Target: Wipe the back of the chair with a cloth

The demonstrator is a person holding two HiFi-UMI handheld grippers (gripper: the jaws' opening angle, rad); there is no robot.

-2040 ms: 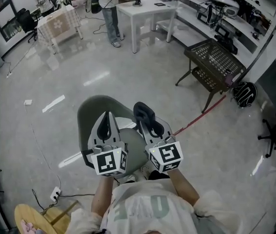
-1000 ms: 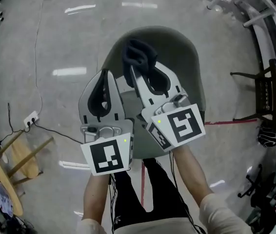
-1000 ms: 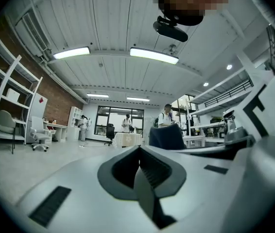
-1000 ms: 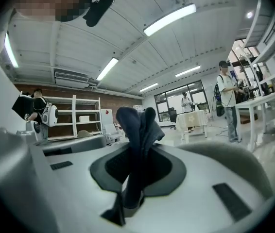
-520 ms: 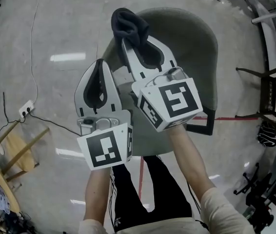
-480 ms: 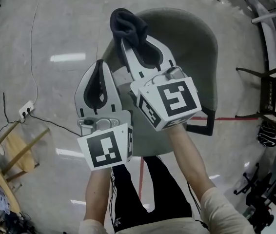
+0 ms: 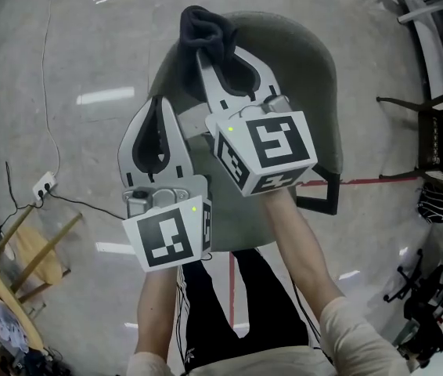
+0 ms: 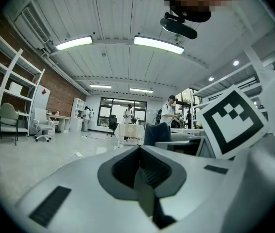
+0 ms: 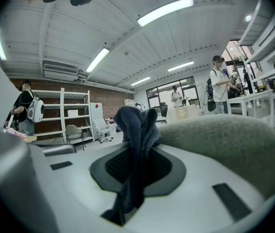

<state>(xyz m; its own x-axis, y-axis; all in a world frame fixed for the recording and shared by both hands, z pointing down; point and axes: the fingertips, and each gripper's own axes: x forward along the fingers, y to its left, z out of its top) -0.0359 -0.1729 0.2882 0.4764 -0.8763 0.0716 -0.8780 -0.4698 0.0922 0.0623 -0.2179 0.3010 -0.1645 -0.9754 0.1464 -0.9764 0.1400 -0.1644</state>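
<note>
Cloth (image 7: 204,23) pinched in right gripper (image 7: 210,53) — at chair (image 7: 311,65) back's rim.

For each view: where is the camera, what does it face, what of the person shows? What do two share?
Head view: on the head, steeply down onto the chair; left gripper, right gripper, forearms.
Left gripper view: on that gripper, along shut empty jaws, across the room.
Right gripper view: on that gripper, along jaws shut on the cloth.
Head and right share cloth, chair.
</note>
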